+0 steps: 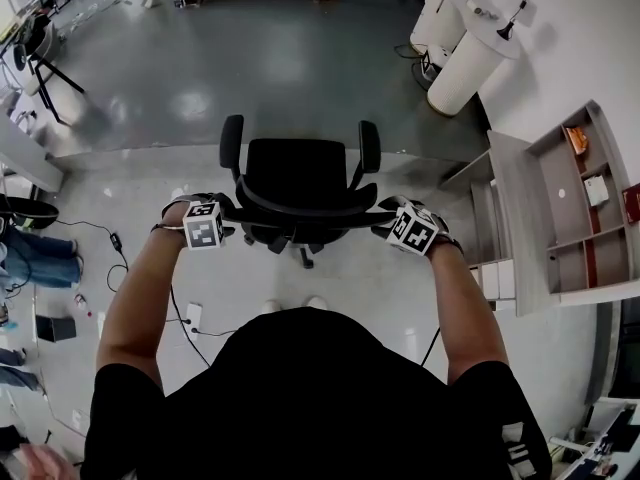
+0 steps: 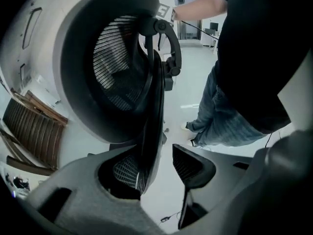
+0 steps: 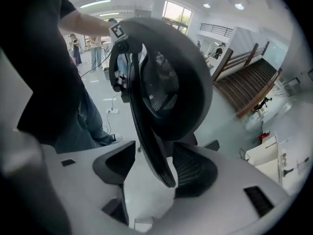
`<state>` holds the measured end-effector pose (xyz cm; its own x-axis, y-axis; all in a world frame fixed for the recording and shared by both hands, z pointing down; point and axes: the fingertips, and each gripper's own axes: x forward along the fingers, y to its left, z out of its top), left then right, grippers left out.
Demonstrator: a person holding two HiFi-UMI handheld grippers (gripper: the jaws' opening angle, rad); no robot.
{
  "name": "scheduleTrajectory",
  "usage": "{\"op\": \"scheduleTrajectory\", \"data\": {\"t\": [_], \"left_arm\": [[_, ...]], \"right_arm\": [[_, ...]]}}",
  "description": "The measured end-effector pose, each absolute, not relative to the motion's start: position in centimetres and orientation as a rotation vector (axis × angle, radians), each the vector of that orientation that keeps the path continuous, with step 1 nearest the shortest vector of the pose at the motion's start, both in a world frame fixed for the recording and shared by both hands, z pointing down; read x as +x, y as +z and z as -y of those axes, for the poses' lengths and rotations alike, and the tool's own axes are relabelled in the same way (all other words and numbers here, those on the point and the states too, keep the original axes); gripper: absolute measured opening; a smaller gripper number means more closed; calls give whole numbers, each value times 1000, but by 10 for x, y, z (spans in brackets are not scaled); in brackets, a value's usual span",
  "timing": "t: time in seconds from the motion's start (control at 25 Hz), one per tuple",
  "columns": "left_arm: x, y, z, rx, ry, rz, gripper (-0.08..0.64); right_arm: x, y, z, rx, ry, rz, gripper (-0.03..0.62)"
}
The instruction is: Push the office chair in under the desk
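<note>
Left gripper (image 2: 159, 168): fingers (image 2: 193, 163) spread wide, not clamped. The thin black edge of the backrest (image 2: 122, 72) runs down between them. It sits close against the picture-left pad, contact unclear. There is a clear strip of floor between the edge and the picture-right pad.

Right gripper (image 3: 151, 168): same story, fingers (image 3: 110, 163) spread. The backrest rim drops between them and overlaps the picture-right pad. There is an open gap to the picture-left one. No pinch on either side.

Finger bodies are matte grey moulded plastic. The pads are dark, wedge-shaped and finely ribbed. Each gripper carries a white marker cube (image 1: 204, 225) with black squares.

Office chair (image 1: 297, 178): all black. The backrest is a curved hard frame around see-through mesh. The seat is flat and squarish with rounded corners. Two padded armrests (image 1: 231, 140) angle up and away in the head view. One leg of the base, with its caster (image 1: 307, 260), shows under the backrest.

Location: centre of the head view, on glossy grey floor (image 1: 200, 78), back toward the person and seat facing the top of the frame. The grippers sit at the two ends of the backrest's top rim, left and right of centre. A pale wood shelf unit (image 1: 590, 203) is at right. White rounded pedestals (image 1: 465, 68) are at upper right, well apart from the chair.
</note>
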<state>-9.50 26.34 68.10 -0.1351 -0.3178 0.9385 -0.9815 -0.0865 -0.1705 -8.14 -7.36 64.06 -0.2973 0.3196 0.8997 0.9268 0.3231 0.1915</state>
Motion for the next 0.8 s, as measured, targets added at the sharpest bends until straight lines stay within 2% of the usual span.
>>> {"op": "scheduleTrajectory", "data": {"t": [0.2,0.8], "left_arm": [[-102,701,-262,1430,1312,1448,207],[-105,737,-254,1412,1234,1382,221]], "right_arm": [[-83,667,76,-1104,-1057,1704,253],[-89,716,61,-1153,-1161,1544,270]]}}
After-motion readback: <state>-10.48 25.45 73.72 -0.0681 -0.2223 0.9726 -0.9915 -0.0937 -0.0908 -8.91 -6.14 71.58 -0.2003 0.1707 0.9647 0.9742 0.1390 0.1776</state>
